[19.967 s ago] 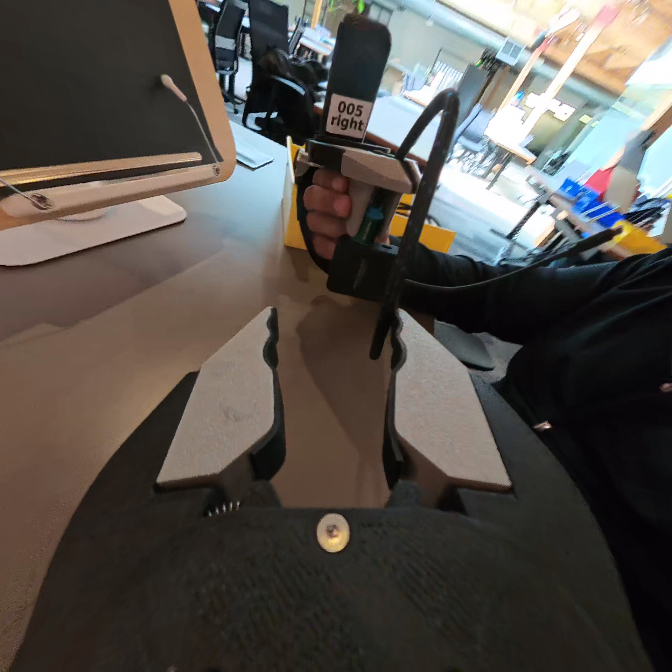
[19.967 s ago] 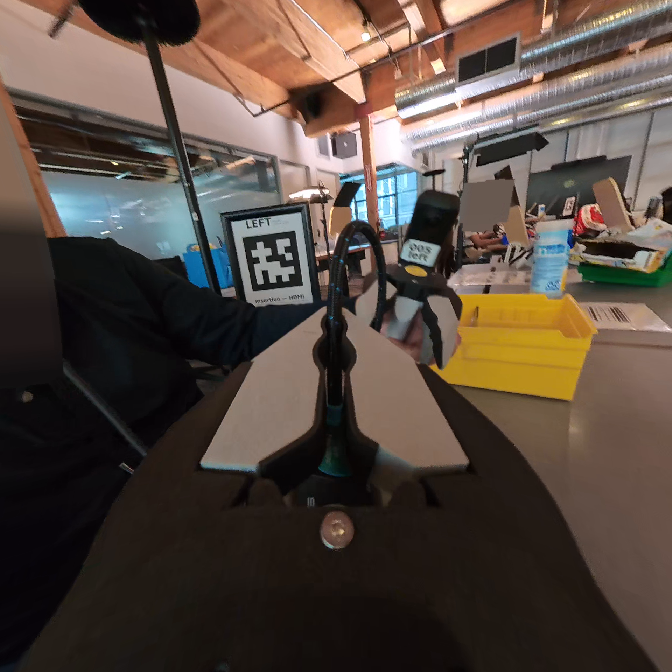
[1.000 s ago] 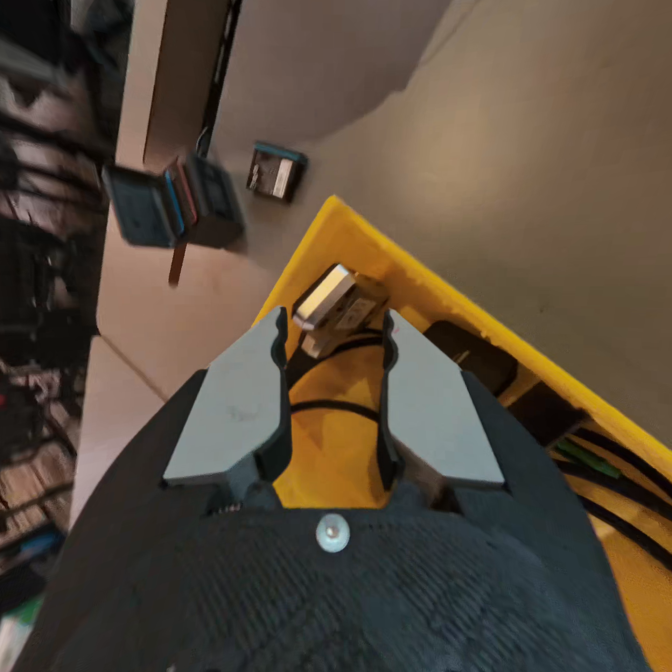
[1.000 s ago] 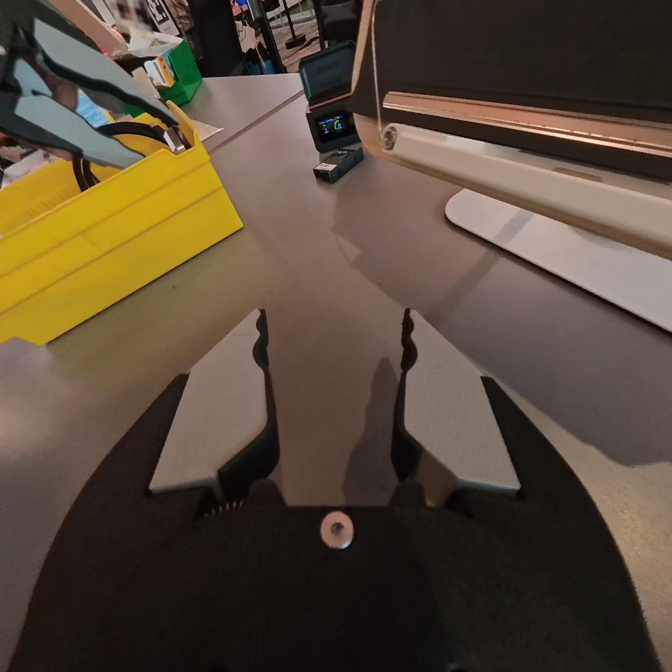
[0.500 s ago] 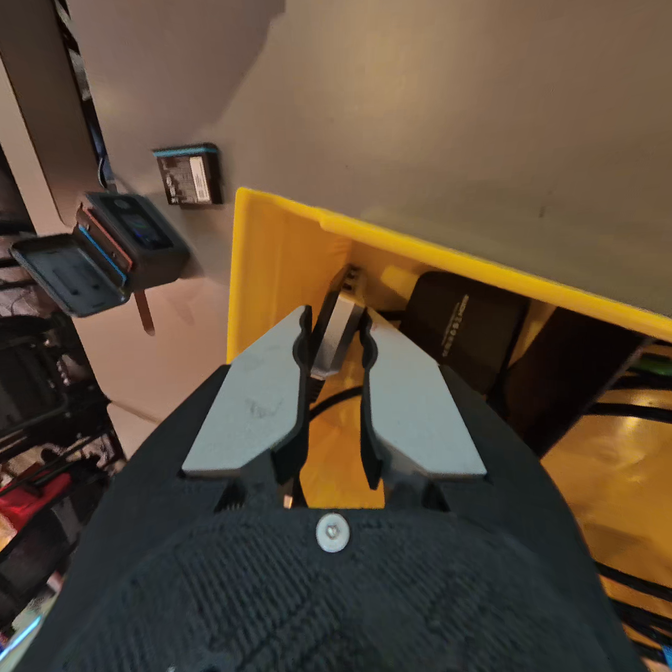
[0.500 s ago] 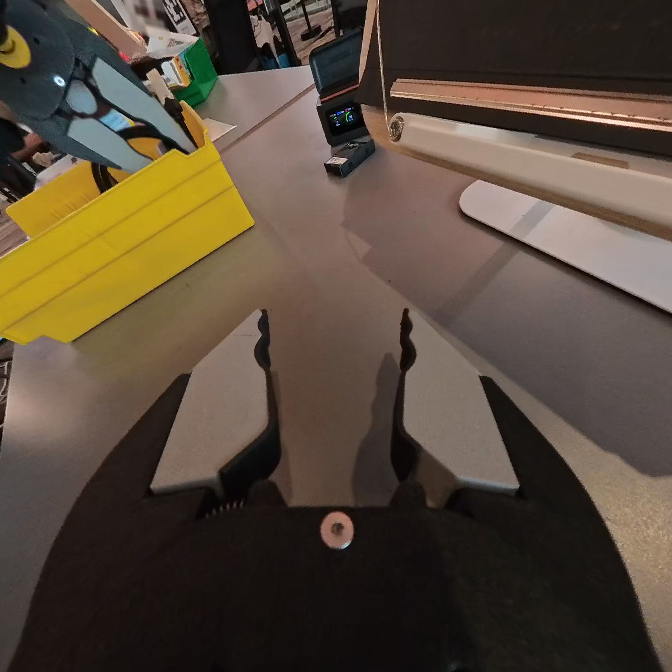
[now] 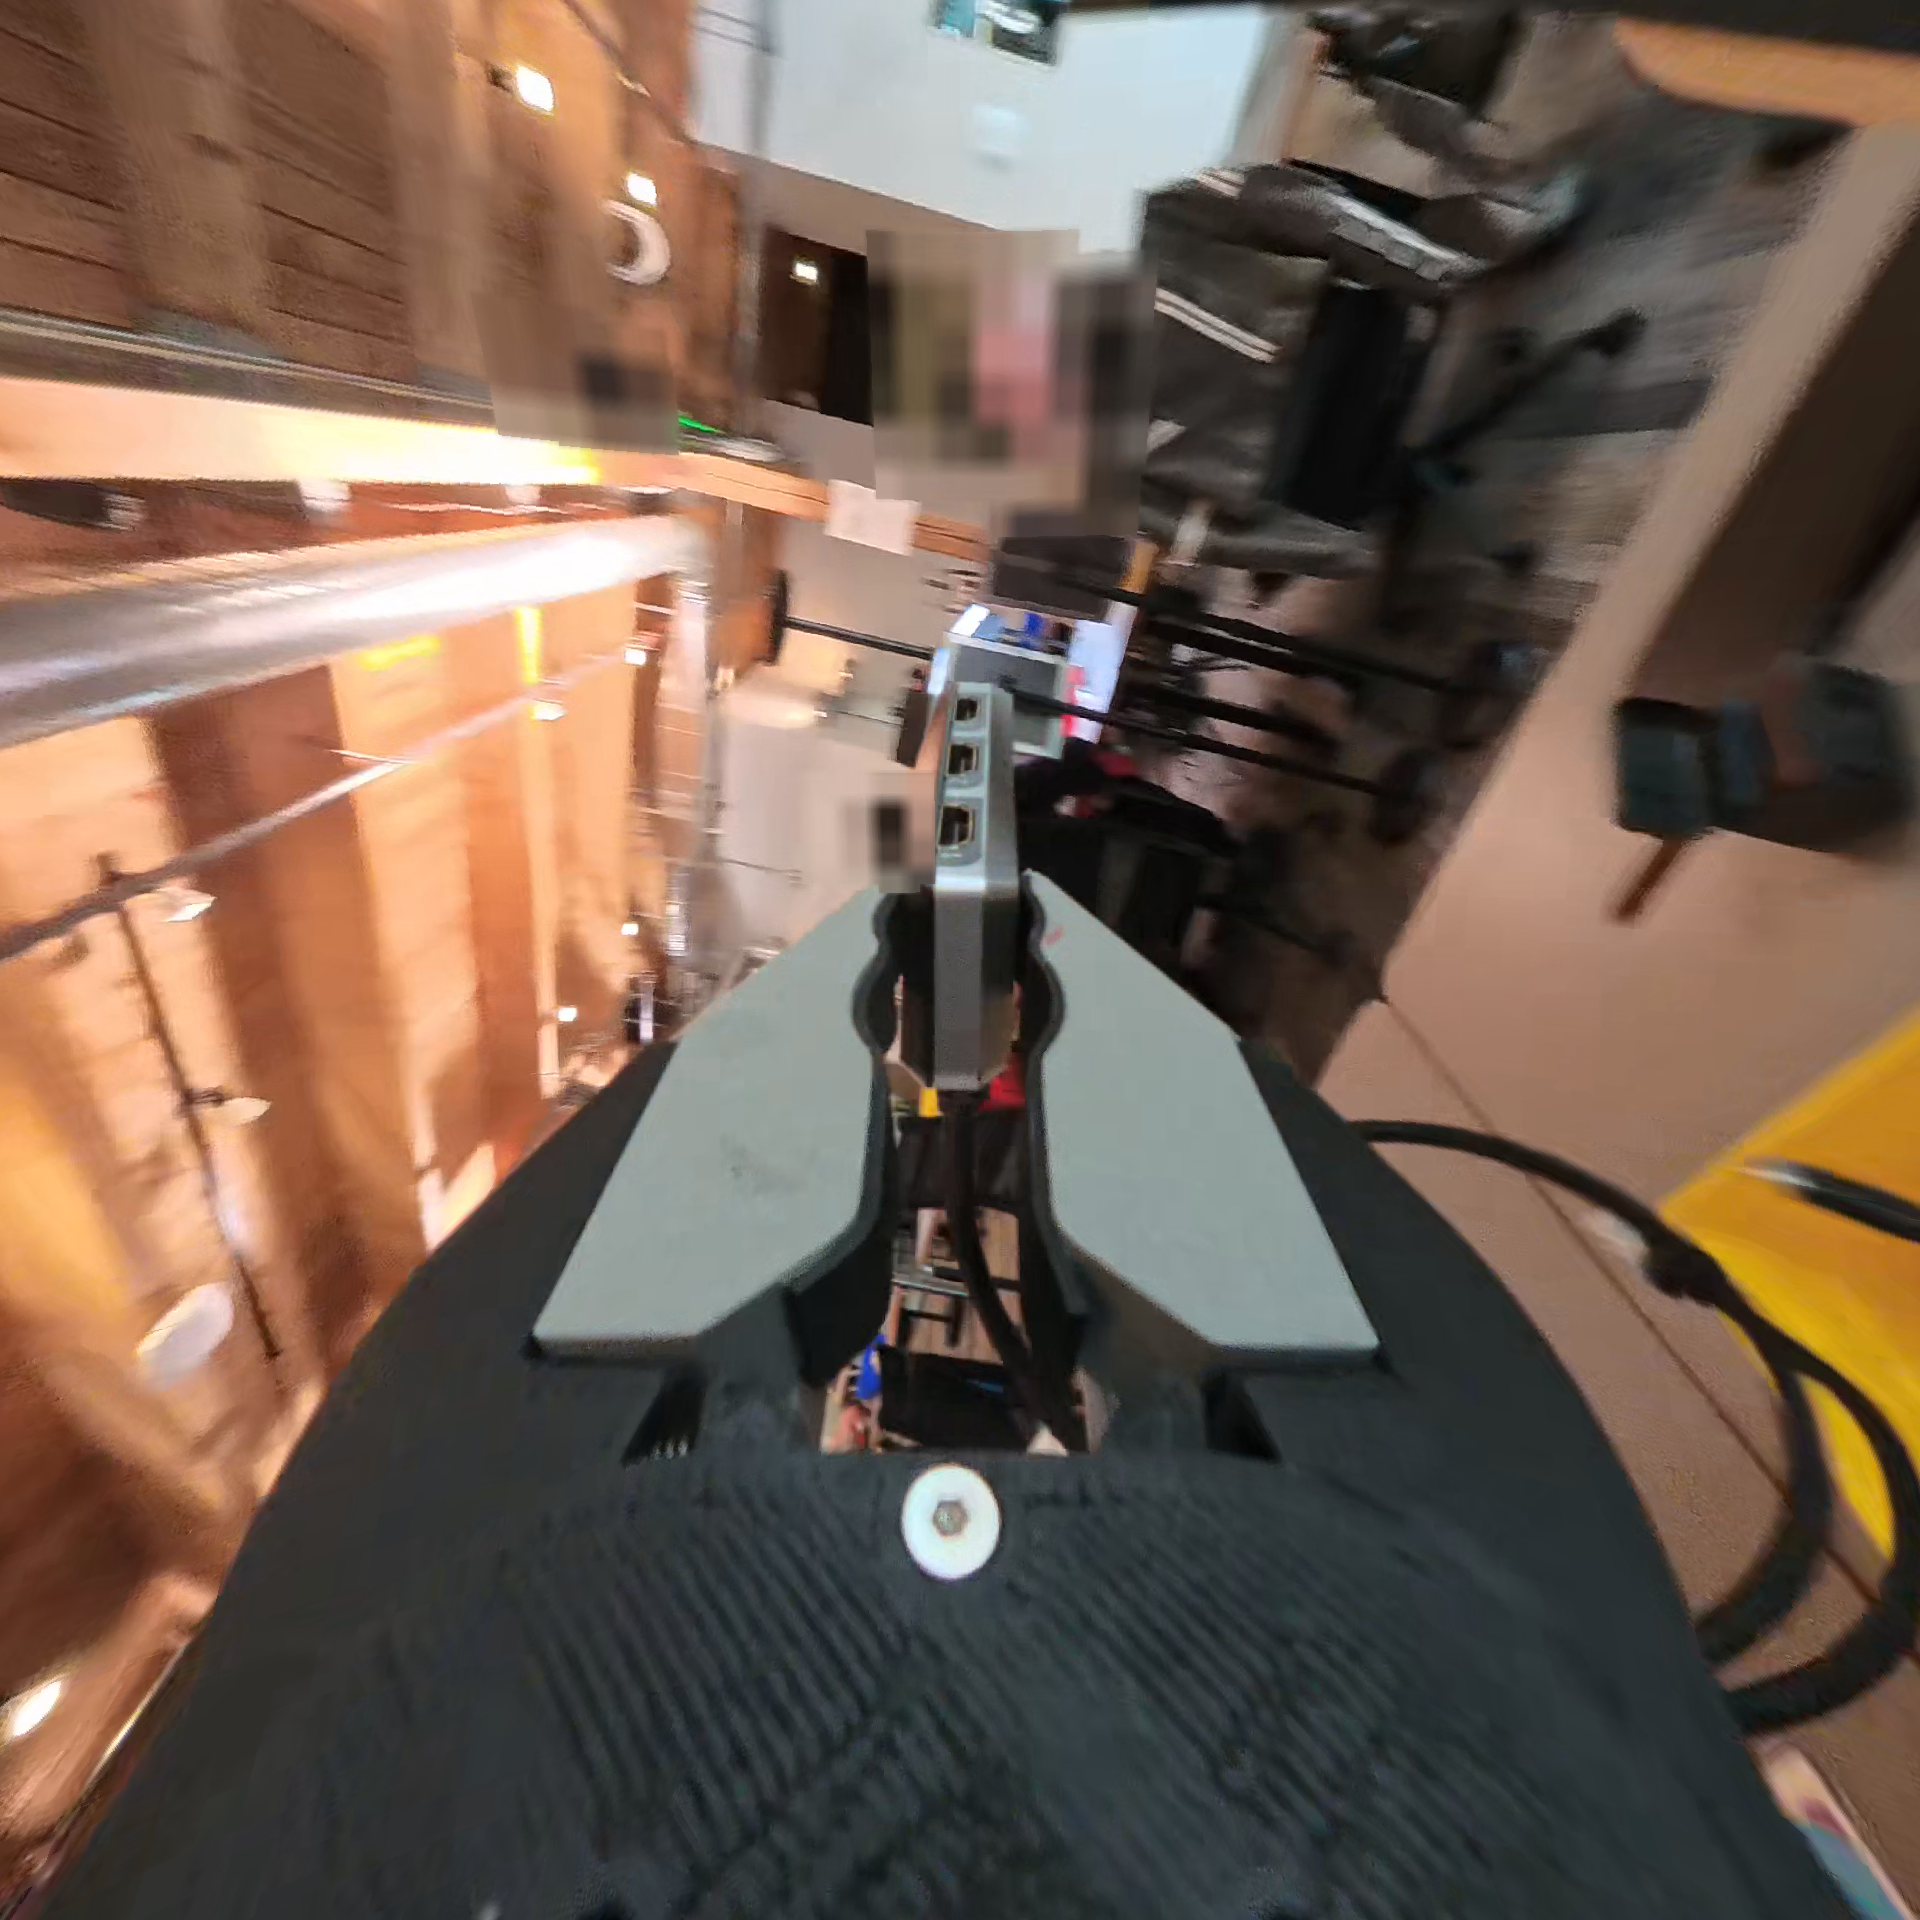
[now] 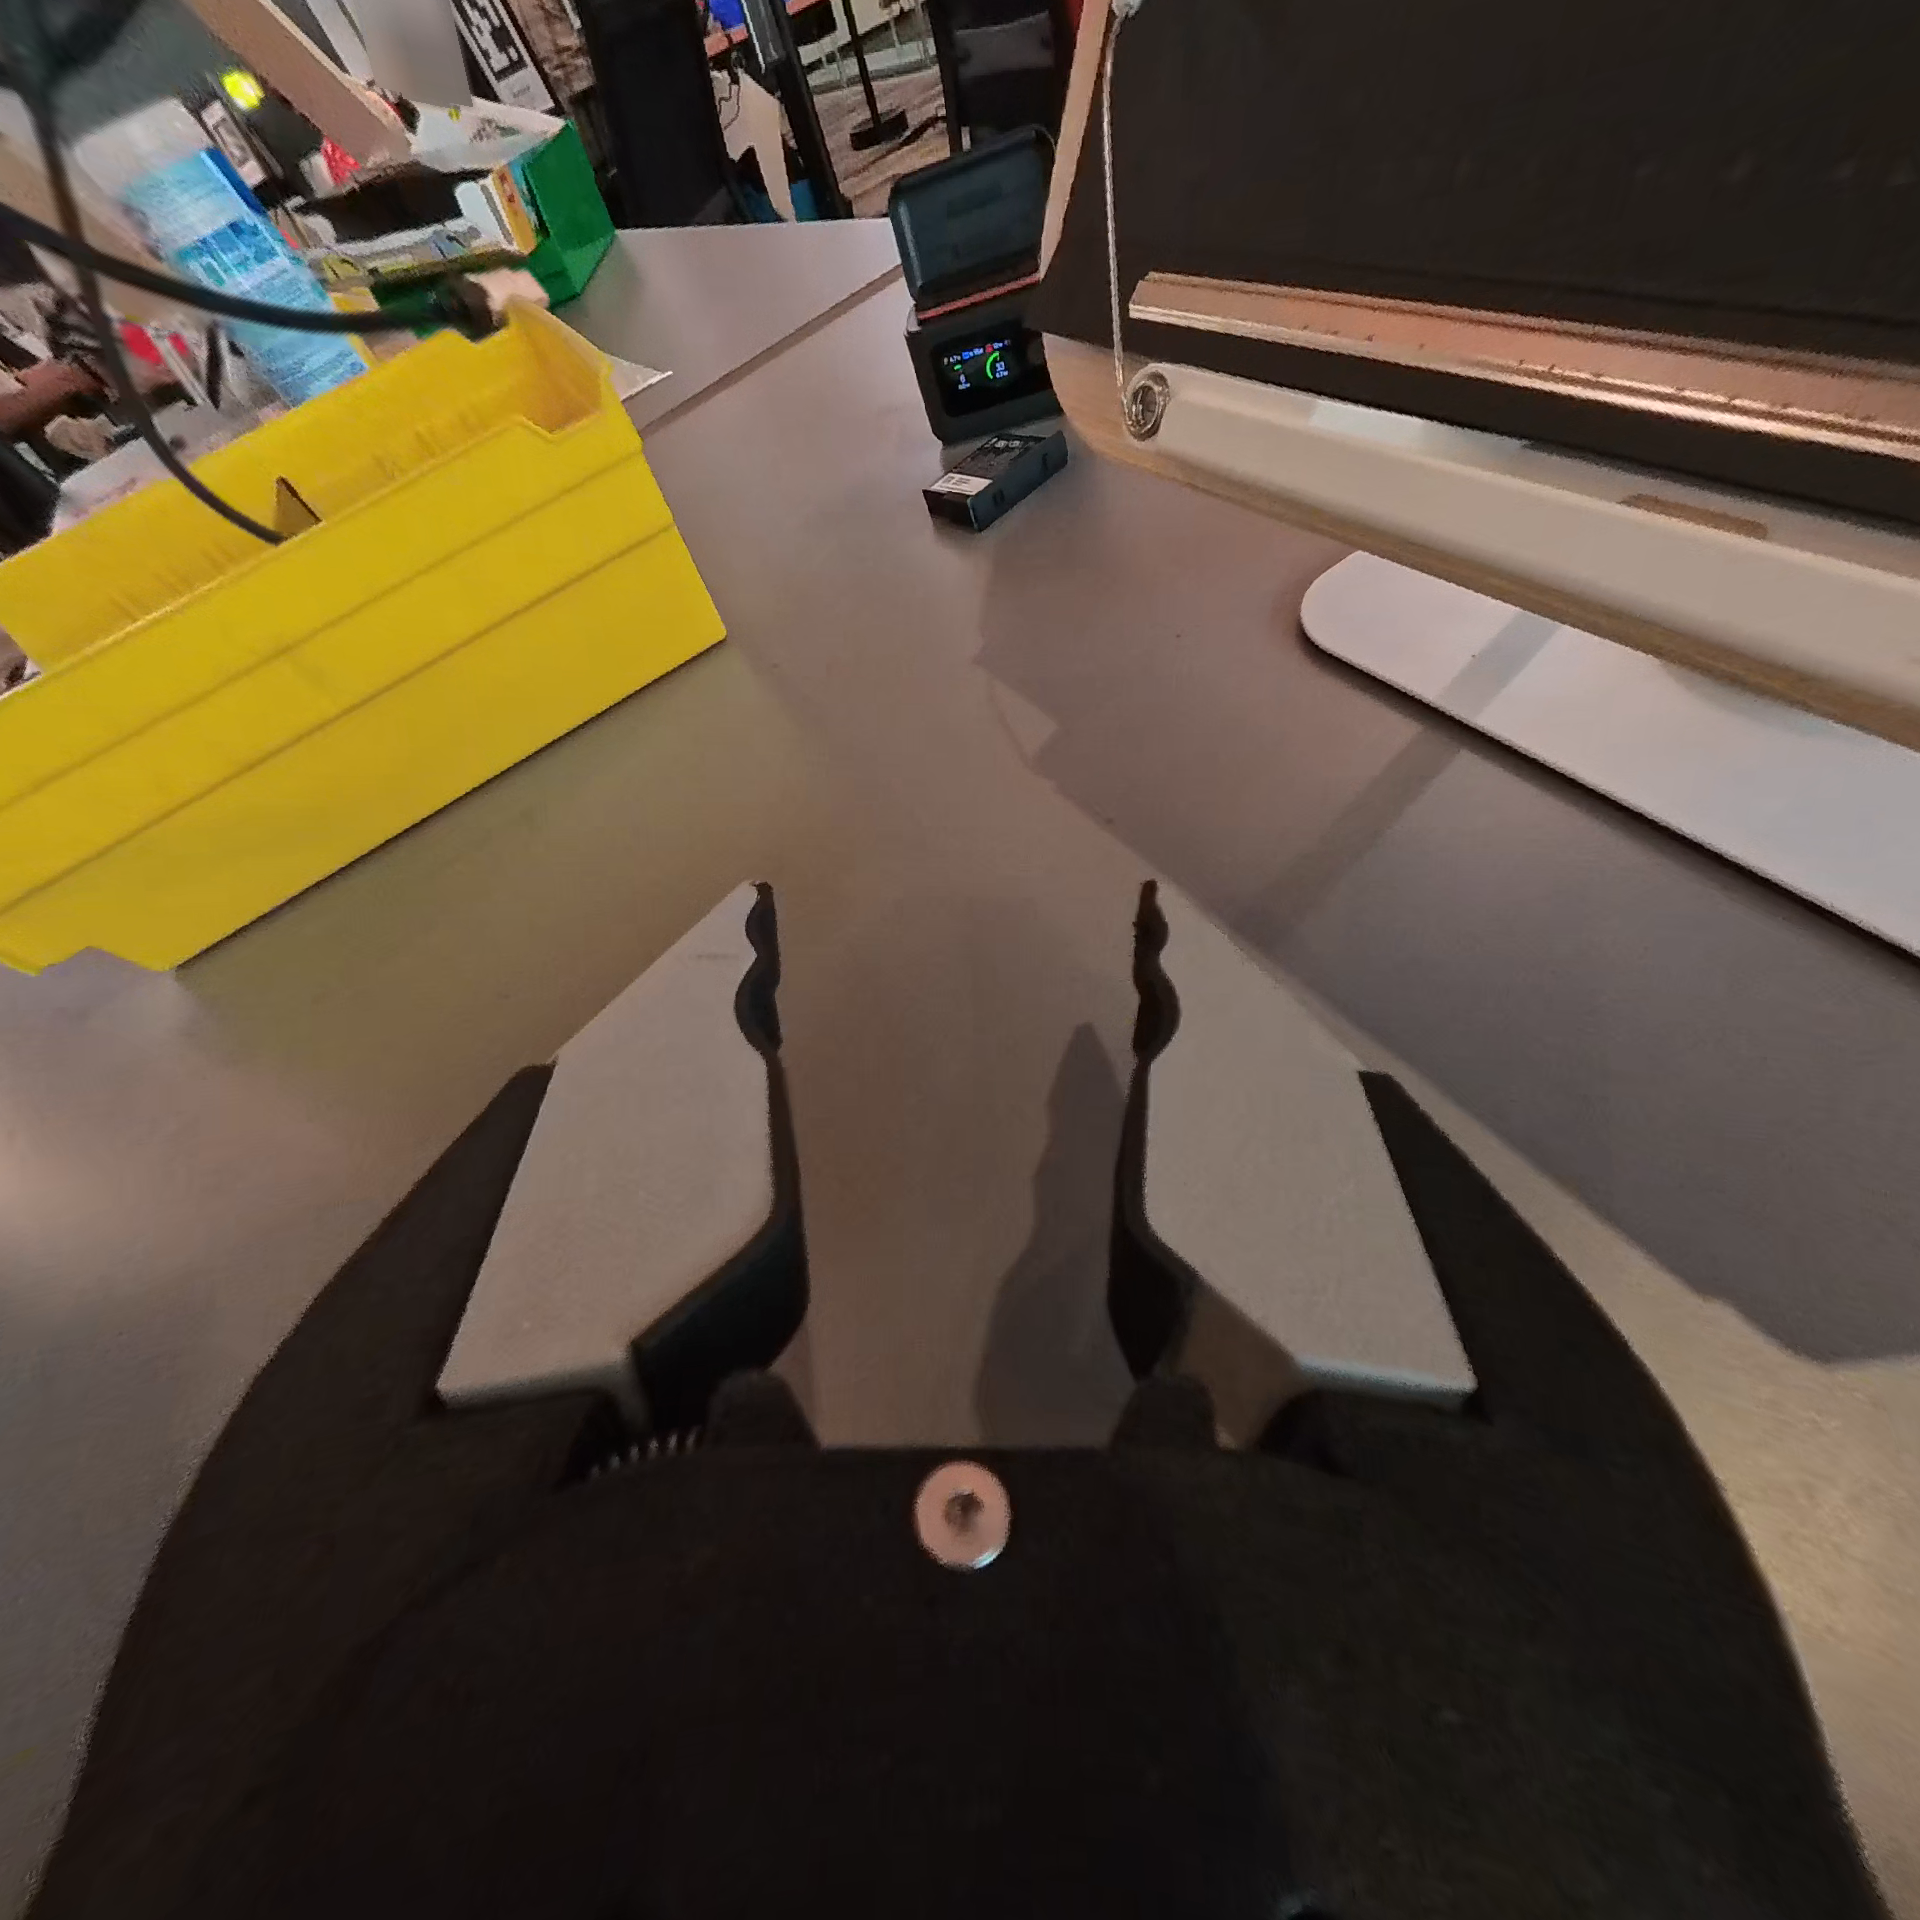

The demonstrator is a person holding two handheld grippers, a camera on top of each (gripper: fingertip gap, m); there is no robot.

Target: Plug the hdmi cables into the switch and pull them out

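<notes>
My left gripper [image 7: 958,900] is shut on a grey metal HDMI switch [image 7: 977,790] and holds it up in the air, edge-on, with three empty ports facing me. A black cable [image 7: 1683,1278] runs from the switch's rear end, back between my fingers and down to the yellow bin [image 7: 1829,1226]. In the right wrist view the same cable [image 8: 208,296] hangs over the yellow bin [image 8: 343,665], and a black plug [image 8: 473,301] hovers above the bin's far corner. My right gripper [image 8: 951,904] is open and empty, low over the grey table.
A dark charging case with a lit screen [image 8: 977,374] and a small black box [image 8: 997,478] stand at the back of the table. A monitor's lower edge [image 8: 1507,447] and white base [image 8: 1610,727] fill the right. A green box [image 8: 566,218] sits behind the bin. Across from one pair of fingers to the other is roughly 50 cm.
My left gripper closed on the switch inside the yellow bin and lifted it out, swinging up and away with the cable trailing. My right gripper has stayed open, moving only slightly.
</notes>
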